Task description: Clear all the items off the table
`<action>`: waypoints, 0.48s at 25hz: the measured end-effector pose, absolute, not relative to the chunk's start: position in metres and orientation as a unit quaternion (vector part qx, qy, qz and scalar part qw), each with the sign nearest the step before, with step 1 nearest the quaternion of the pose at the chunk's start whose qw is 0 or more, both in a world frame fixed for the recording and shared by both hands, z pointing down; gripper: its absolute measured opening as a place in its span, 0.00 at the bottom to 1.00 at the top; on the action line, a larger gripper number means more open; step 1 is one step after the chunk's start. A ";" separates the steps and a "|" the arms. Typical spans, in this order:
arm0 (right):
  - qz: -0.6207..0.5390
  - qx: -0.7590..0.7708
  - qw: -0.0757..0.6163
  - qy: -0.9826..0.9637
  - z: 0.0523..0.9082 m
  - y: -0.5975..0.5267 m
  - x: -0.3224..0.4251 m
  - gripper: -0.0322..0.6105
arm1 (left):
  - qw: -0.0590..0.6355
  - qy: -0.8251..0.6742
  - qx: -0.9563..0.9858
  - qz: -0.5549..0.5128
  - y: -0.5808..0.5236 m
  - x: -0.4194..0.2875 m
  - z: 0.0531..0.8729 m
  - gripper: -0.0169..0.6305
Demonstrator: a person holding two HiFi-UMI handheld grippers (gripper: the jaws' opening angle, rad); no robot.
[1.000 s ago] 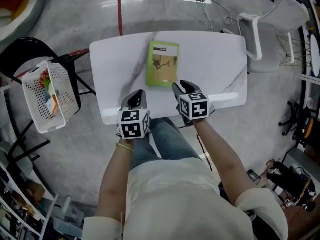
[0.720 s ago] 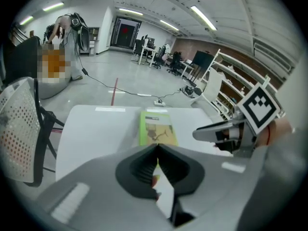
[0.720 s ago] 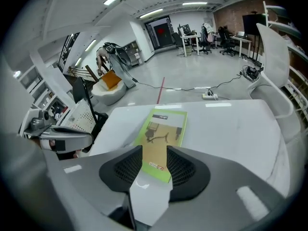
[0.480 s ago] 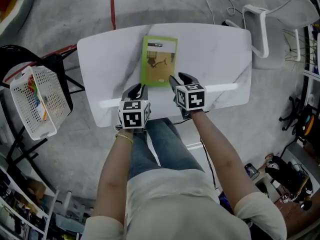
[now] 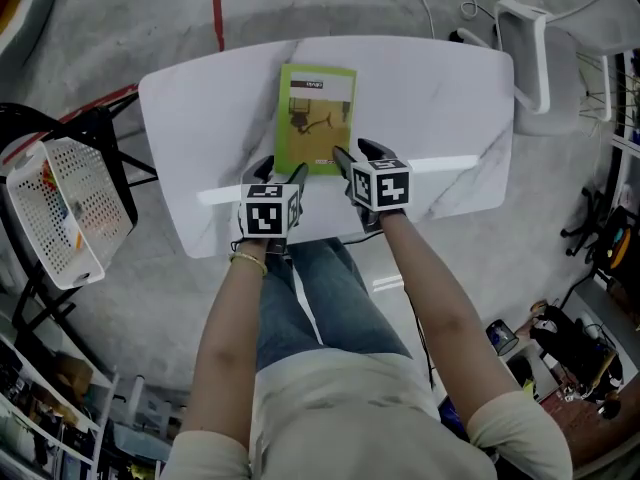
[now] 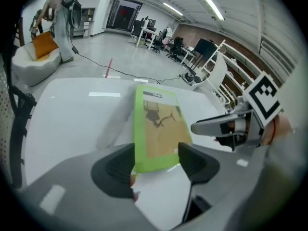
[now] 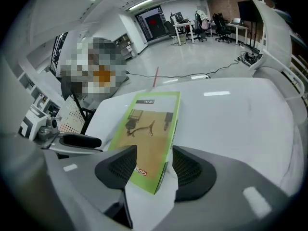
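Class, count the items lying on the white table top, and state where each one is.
1. A green box lies flat near the middle of the table, its long side running away from the person. Nothing else shows on the top, though a small strip nearest the person is covered.

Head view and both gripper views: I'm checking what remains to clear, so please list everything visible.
Table: one, white, in front of the person.
Flat box: one, green, lying on the table.
Basket: one, white, left of the table, colourful items inside.
Chair: one, white, beyond the table's right end.
Floor line: one, red, beyond the table.
Legs: blue jeans, at the table's near edge.
Left gripper: grey, jaws have just been opening, box's near left corner between them, unpressed.
Right gripper: grey, jaws have just been opening, near right corner between them.
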State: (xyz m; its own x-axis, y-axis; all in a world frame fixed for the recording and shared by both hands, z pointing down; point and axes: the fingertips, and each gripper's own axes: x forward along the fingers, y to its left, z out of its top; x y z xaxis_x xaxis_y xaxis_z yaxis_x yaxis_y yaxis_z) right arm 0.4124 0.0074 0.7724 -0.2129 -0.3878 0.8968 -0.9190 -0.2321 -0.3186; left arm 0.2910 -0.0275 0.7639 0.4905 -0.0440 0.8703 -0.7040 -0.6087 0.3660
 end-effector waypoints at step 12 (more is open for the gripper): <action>0.543 0.543 0.256 -0.587 0.808 -0.009 0.408 0.53 | 0.405 -0.194 0.755 0.477 -0.019 0.302 0.811 0.67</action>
